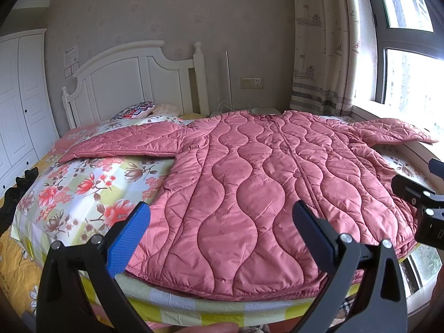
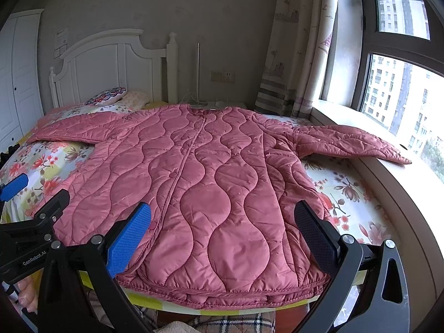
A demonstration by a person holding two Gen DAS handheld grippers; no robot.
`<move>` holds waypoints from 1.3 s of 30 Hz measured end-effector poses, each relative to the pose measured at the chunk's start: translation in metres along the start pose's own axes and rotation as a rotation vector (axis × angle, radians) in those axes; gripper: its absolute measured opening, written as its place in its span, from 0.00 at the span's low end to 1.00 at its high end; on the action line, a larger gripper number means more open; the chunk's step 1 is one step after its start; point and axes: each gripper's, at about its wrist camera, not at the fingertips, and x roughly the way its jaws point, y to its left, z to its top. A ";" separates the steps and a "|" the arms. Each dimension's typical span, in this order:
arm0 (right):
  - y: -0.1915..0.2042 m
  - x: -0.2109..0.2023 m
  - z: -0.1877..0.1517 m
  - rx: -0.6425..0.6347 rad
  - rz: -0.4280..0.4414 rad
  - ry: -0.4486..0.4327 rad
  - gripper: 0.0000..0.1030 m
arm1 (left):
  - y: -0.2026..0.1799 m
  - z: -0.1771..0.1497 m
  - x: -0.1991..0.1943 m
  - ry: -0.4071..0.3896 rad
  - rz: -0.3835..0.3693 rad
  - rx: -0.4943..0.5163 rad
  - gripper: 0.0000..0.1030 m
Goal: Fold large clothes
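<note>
Pink quilted fabric fills the left wrist view: a coat (image 1: 263, 183) lies front-up and flat on the bed (image 1: 91, 191), its hem at the near edge, collar toward the far wall, both sleeves spread sideways. The left sleeve (image 1: 125, 141) rests on the floral sheet; the other reaches the window ledge (image 1: 416, 149). Spread this way the coat looks ready for its first fold, none being made yet. The left gripper (image 1: 222, 230) hovers above the hem with its jaws wide, holding nothing, lined up over the coat's left half, probably so it can drop onto that side. The other tool shows at the right edge of this view, above the coat's right hem corner. A headboard (image 1: 133, 83) and a patterned pillow (image 1: 136, 109) sit beyond the left sleeve. In the right wrist view the same coat (image 2: 211, 194) spans the frame, its front closure running from collar to hem. The right sleeve (image 2: 352, 141) lies partly on the ledge (image 2: 388, 183), off the mattress, so I judge it must be drawn in before the body can be folded. The right gripper (image 2: 223, 233) also stands wide apart and empty, over the hem's right half; the left tool sits just beside it at the left edge. Both being poised at the hem suggests a two-handed start, though which part they will take cannot be told.
</note>
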 end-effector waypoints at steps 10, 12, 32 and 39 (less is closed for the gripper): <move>0.000 0.004 -0.001 0.004 0.004 0.015 0.96 | 0.006 -0.006 -0.002 0.003 0.002 -0.002 0.98; 0.001 0.004 -0.002 0.006 0.005 0.017 0.96 | 0.007 -0.007 -0.002 0.005 0.001 -0.002 0.98; -0.093 0.078 0.005 0.194 -0.074 0.147 0.96 | 0.009 0.001 0.061 0.119 0.062 0.042 0.98; -0.191 0.142 0.032 0.429 -0.114 0.230 0.96 | -0.003 0.037 0.145 0.309 -0.027 0.093 0.98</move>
